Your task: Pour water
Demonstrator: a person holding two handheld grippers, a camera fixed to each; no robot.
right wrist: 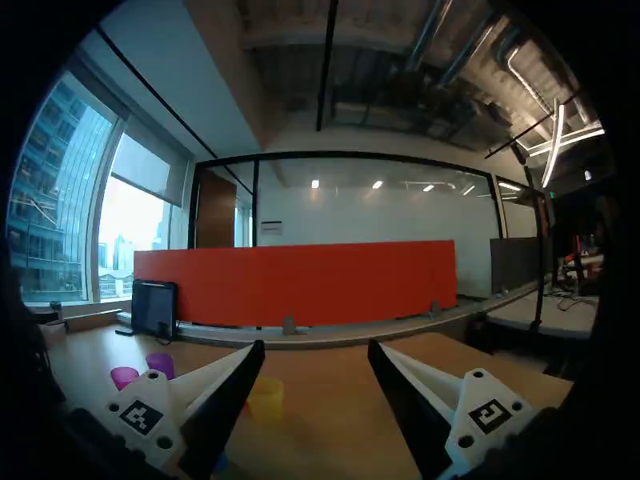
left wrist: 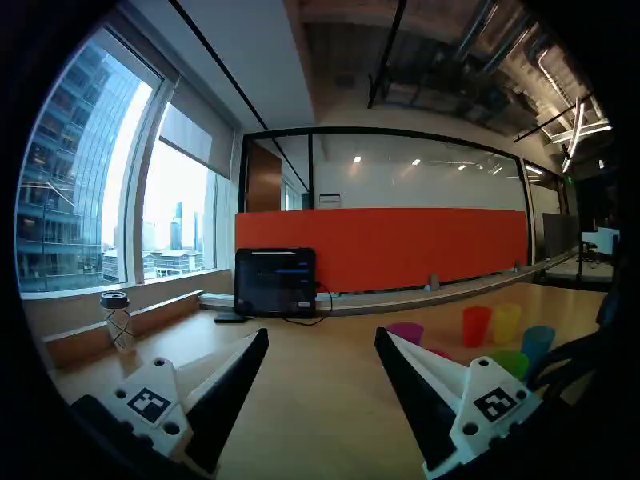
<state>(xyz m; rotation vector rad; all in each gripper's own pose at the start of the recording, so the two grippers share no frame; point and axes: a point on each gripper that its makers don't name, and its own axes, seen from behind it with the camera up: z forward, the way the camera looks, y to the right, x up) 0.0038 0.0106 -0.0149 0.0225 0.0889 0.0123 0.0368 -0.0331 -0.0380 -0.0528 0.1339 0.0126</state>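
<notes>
My left gripper (left wrist: 320,338) is open above the wooden table (left wrist: 320,400), nothing between its fingers. A clear water bottle (left wrist: 118,322) with a dark cap stands far left by the window ledge. To the right sit several plastic cups: purple (left wrist: 406,332), red (left wrist: 476,325), yellow (left wrist: 506,322), blue (left wrist: 538,342) and green (left wrist: 510,363). My right gripper (right wrist: 314,350) is open too, holding nothing. In the right gripper view a yellow cup (right wrist: 266,398) stands just beyond the left finger, and two purple cups (right wrist: 124,377) (right wrist: 161,365) sit at the left.
A dark monitor (left wrist: 274,282) with a cable stands at the table's far edge before an orange partition (left wrist: 384,248). Large windows (left wrist: 80,184) run along the left. More desks (right wrist: 552,308) lie to the right.
</notes>
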